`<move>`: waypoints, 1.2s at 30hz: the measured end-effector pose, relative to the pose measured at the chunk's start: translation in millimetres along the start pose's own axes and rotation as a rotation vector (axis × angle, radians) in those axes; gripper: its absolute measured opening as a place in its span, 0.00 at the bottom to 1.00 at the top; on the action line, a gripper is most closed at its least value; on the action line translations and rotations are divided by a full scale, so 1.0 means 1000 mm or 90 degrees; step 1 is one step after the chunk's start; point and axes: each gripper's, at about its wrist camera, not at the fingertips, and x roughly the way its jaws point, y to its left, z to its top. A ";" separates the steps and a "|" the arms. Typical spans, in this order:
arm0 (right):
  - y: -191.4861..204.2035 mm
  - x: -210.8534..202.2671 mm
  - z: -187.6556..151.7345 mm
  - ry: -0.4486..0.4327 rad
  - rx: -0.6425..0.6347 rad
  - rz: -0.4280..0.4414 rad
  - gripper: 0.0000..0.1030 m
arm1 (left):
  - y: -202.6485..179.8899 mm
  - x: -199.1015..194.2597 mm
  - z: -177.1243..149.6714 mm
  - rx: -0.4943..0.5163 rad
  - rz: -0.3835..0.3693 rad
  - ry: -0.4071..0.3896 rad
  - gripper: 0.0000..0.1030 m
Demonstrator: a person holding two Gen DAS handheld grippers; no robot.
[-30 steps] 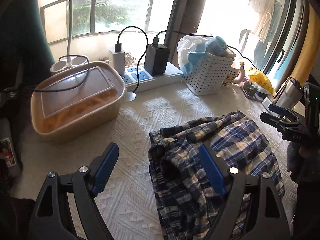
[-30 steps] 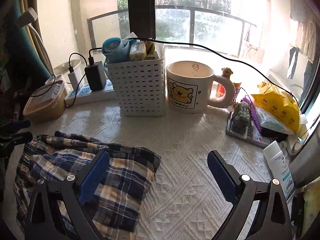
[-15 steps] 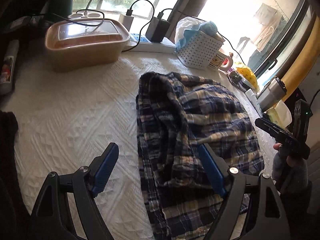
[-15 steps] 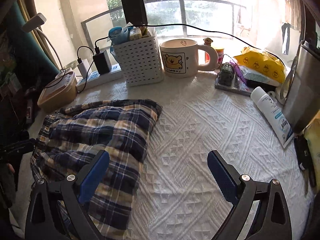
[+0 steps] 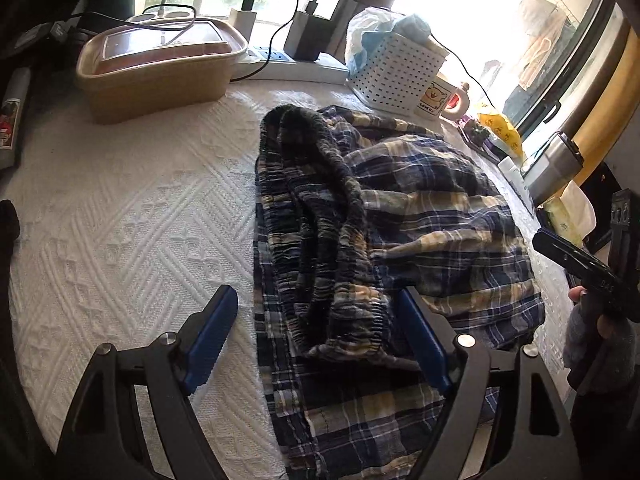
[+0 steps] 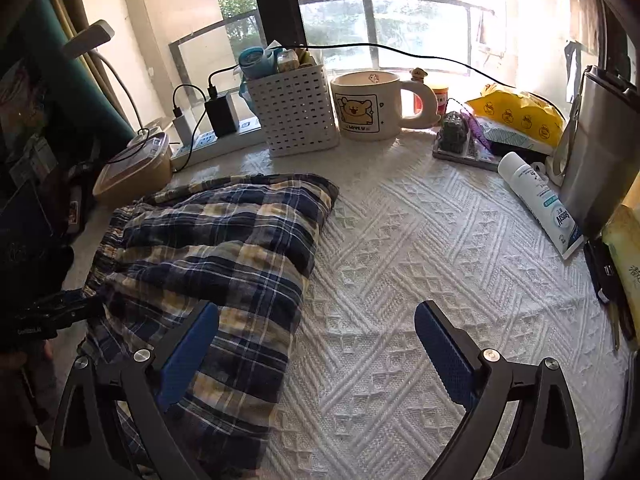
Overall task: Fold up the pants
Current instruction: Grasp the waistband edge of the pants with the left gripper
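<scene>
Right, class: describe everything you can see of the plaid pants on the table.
The plaid pants are thin woven cloth checked in navy, cream and tan. They lie rumpled on the white textured tablecloth, with the gathered elastic waistband bunched in a ridge. The open left gripper straddles that waistband; the open right gripper grips nothing.

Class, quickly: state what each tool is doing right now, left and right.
Left tool: open, holding nothing, above the pants.
Right tool: open, holding nothing.
</scene>
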 end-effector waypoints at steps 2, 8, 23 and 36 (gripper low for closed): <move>-0.002 0.001 -0.001 0.000 0.004 0.004 0.96 | -0.006 0.004 0.000 0.007 -0.002 0.008 0.78; -0.013 0.010 -0.007 0.010 0.024 0.012 0.96 | 0.002 0.004 0.002 -0.061 -0.043 0.006 0.67; -0.018 0.019 -0.013 0.009 0.045 0.091 0.96 | -0.014 0.012 0.005 -0.024 0.042 -0.010 0.54; -0.003 0.027 -0.012 0.016 0.031 0.139 0.90 | -0.017 -0.004 0.003 -0.005 0.006 -0.043 0.28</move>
